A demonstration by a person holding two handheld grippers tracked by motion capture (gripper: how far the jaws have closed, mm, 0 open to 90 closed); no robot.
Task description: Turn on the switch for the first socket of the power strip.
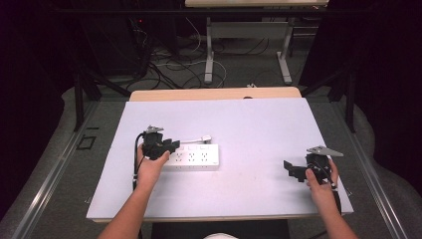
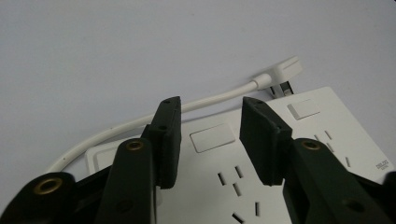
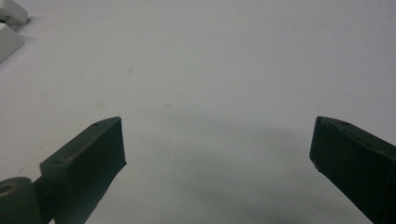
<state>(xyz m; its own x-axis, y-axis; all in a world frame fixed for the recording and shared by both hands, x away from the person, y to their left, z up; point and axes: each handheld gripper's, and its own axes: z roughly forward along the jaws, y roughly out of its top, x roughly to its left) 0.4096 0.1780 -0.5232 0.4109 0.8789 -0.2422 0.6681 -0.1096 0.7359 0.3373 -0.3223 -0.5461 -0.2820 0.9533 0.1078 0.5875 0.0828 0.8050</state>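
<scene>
Power strip (image 1: pixel 194 158): white, dark socket slots, plain white rocker switches (image 2: pixel 211 138). Cord (image 2: pixel 154 116) and plug (image 2: pixel 286 70): white. Left gripper (image 2: pixel 210 135): black, brass-coloured rivets. Right gripper (image 3: pixel 217 154): black, grey top plate (image 1: pixel 324 151). Table cover (image 1: pixel 259 124): pale lavender-white, unpatterned. Table edge (image 1: pixel 214 93): light wood.

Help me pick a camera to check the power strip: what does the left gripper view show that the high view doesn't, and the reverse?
Left gripper view alone: the socket slots and a rocker switch on the power strip seen close, framed by the left claw with its jaws apart and nothing between them.

High view alone: the whole table, both hands, and the right claw far off to the strip's right.

Both: the strip, its white cord and plug.
</scene>
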